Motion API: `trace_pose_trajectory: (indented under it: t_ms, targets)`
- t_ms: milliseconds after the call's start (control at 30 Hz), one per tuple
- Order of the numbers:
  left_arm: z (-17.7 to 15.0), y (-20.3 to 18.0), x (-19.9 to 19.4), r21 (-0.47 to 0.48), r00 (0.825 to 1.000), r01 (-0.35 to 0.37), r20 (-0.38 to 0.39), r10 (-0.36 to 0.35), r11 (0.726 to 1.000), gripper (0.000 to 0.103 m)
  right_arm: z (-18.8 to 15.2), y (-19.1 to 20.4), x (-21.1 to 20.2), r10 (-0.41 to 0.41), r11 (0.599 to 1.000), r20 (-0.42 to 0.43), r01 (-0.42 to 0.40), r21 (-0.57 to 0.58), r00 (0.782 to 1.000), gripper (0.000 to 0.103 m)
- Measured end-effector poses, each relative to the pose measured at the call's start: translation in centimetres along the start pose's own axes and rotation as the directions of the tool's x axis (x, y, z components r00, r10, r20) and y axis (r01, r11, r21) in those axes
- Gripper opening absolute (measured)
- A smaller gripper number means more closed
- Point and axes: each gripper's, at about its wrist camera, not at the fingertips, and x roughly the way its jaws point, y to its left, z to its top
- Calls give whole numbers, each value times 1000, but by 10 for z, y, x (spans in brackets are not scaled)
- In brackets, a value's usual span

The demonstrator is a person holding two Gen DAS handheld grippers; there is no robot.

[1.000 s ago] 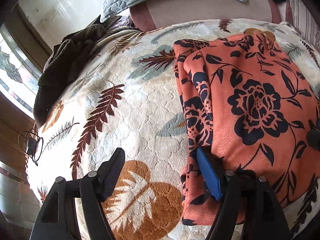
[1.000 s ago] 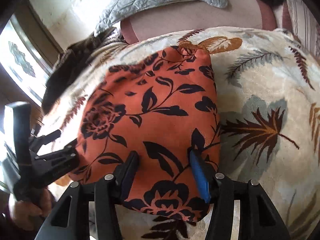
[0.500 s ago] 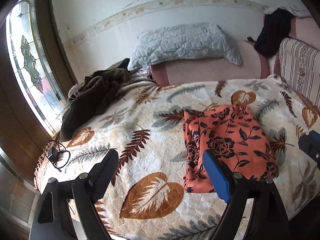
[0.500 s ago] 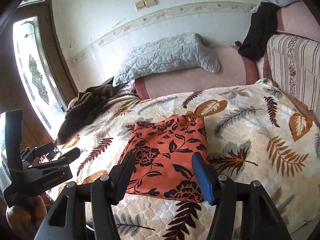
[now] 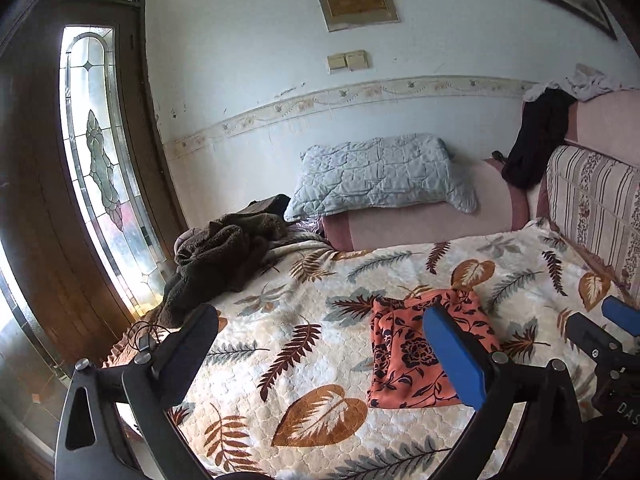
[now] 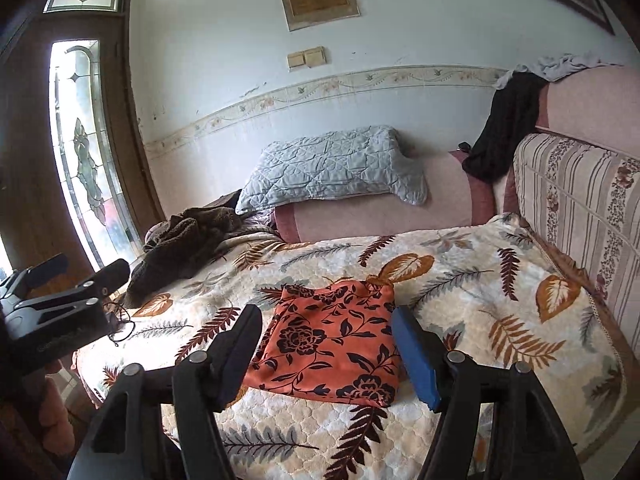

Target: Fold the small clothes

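The folded orange floral garment [image 6: 330,340] lay flat on the leaf-patterned blanket [image 6: 480,300] covering the bed, beyond and below both grippers and touched by neither. In the right wrist view the garment sat framed between the fingers of the right gripper [image 6: 326,354], whose black and blue pads were spread wide with nothing between them. In the left wrist view the garment [image 5: 404,356] lay toward the blue-padded finger of the left gripper [image 5: 320,356], partly hidden behind that pad; this gripper was likewise spread wide and held nothing. Relative to the garment, a crumpled dark brown blanket [image 6: 180,248] was heaped well apart toward the stained-glass door [image 6: 80,152], and a grey quilted pillow [image 6: 332,168] rested farther back on a pink bolster [image 6: 380,208] against the pale wall. A striped floral cushion [image 6: 580,216] stood off to the garment's other side, with a black cloth [image 6: 504,128] draped over the pink headboard above it. A small black cable [image 6: 120,320] lay at the bed's edge near the door.
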Motion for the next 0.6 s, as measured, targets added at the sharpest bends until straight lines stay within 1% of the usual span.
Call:
trace_pose_trajectory:
  t_ms: [100,267,600]
  targets:
    - [5,2,-16,-9,1000,8,24,-8,1000,102,2,-2,-13,2,1000,18,-2,17,1000,71]
    - [12,3,-38,-23,998,25,59,-24,999,102,8,3,-33,-21,1000,53,20,2,998,72]
    - [20,12,-57,-55,996,18,85,-14,998,102,19,18,-67,-12,999,115,16,-38,993,74]
